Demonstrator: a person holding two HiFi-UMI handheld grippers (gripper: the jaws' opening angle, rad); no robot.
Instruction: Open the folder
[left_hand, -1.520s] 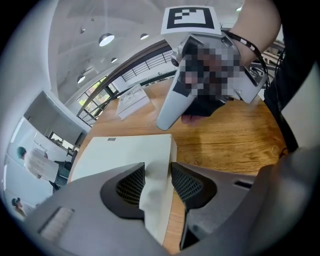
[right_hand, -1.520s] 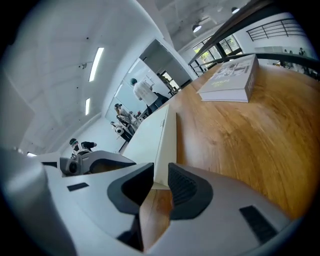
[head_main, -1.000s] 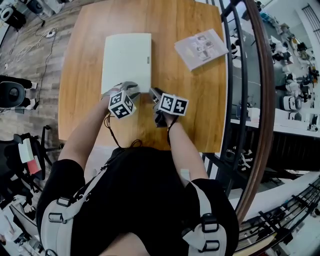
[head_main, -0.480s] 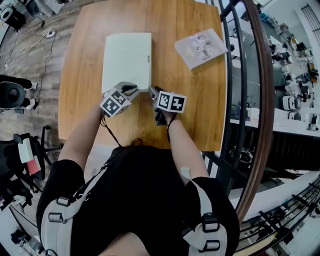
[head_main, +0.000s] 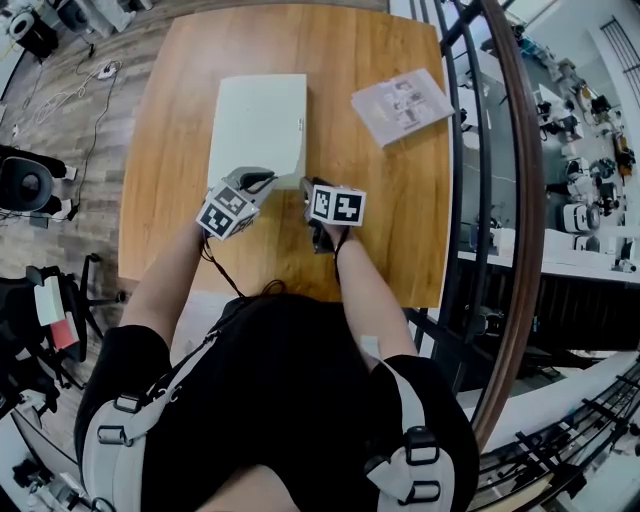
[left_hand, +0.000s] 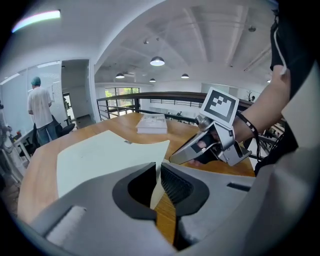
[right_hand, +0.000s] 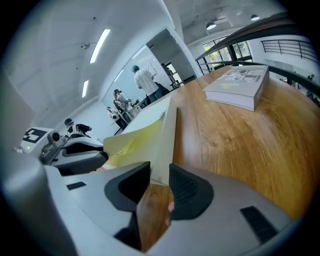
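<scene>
A pale green folder (head_main: 258, 120) lies on the wooden table (head_main: 380, 190). My left gripper (head_main: 262, 180) is at its near edge. In the left gripper view the jaws (left_hand: 157, 182) are closing and pinch the thin front cover (left_hand: 100, 155), which is raised off the folder. The right gripper view shows the yellow inside under the lifted cover (right_hand: 150, 130). My right gripper (head_main: 306, 186) stands open at the folder's near right corner, and that corner reaches between its jaws (right_hand: 159, 186) with no pad pressing on it. The left gripper (right_hand: 80, 150) shows to its left.
A thick book (head_main: 402, 105) lies at the table's far right, also seen in the gripper views (left_hand: 152, 124) (right_hand: 237, 87). A dark railing (head_main: 480, 200) runs along the table's right side. People (left_hand: 40, 112) stand far off beyond the table.
My left gripper rose a little, rolled, and closed on the folder's near cover edge, lifting it. The right gripper stayed where it was.
</scene>
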